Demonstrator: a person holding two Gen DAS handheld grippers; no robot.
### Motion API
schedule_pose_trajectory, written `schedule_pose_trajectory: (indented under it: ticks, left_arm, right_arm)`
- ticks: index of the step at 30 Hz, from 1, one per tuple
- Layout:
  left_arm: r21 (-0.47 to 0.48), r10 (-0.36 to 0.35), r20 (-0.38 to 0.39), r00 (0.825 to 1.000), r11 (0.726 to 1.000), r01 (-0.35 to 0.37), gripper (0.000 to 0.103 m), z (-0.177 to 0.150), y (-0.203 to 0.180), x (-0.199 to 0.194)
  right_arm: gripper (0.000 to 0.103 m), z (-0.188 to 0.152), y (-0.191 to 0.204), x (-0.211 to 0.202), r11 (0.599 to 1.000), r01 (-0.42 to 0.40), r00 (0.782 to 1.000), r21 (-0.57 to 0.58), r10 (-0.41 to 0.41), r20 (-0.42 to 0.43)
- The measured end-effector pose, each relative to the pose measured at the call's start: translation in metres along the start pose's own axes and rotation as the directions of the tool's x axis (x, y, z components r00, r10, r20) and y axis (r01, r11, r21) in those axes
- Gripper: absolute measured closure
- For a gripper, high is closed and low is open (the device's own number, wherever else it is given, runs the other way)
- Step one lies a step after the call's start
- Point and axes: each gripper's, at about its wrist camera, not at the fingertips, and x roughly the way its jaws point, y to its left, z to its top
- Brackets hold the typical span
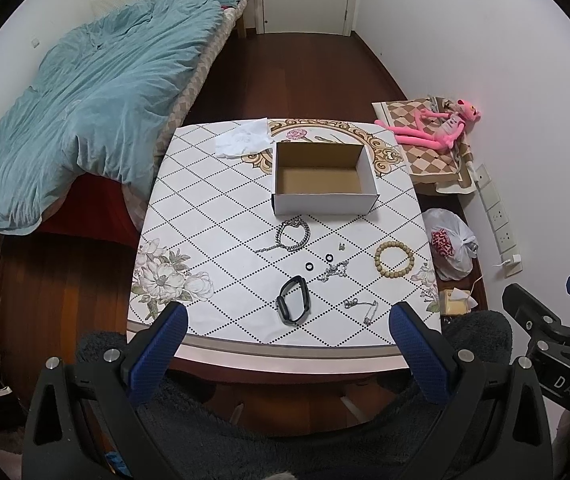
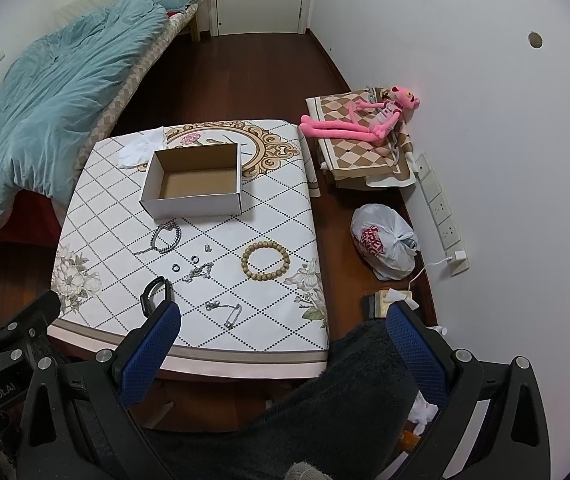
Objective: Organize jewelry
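Observation:
An open, empty cardboard box (image 1: 323, 178) (image 2: 193, 184) stands on the patterned table (image 1: 213, 240) (image 2: 277, 208). In front of it lie a thick silver chain (image 1: 293, 234) (image 2: 166, 239), two small dark rings (image 1: 318, 262) (image 2: 185, 263), a tangled thin chain (image 1: 335, 271) (image 2: 198, 271), a wooden bead bracelet (image 1: 394, 259) (image 2: 264, 260), a black smart band (image 1: 293, 304) (image 2: 155, 294) and a silver chain with a pin (image 1: 363, 307) (image 2: 225, 310). My left gripper (image 1: 289, 320) hangs open above the table's near edge. My right gripper (image 2: 283, 320) is open too, over the table's near right corner.
A bed with a blue duvet (image 1: 85, 112) lies to the left. White crumpled paper (image 1: 243, 138) sits at the table's far left corner. A pink plush toy (image 1: 437, 124) on folded cloth, a tied plastic bag (image 1: 451, 244) and a power strip (image 1: 497, 216) line the right wall.

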Motion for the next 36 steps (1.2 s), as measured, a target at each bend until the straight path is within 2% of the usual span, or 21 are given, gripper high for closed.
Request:
schedule_pose_trajectory:
  ticks: [36]
  left_arm:
    - [0.006,-0.001,0.041,0.999,1.000,0.000,0.000,-0.002,0.000,-0.014]
  right_arm:
    - [0.000,0.003,-0.003,-0.014,1.000,-0.006,1.000,0.004,0.005,0.025]
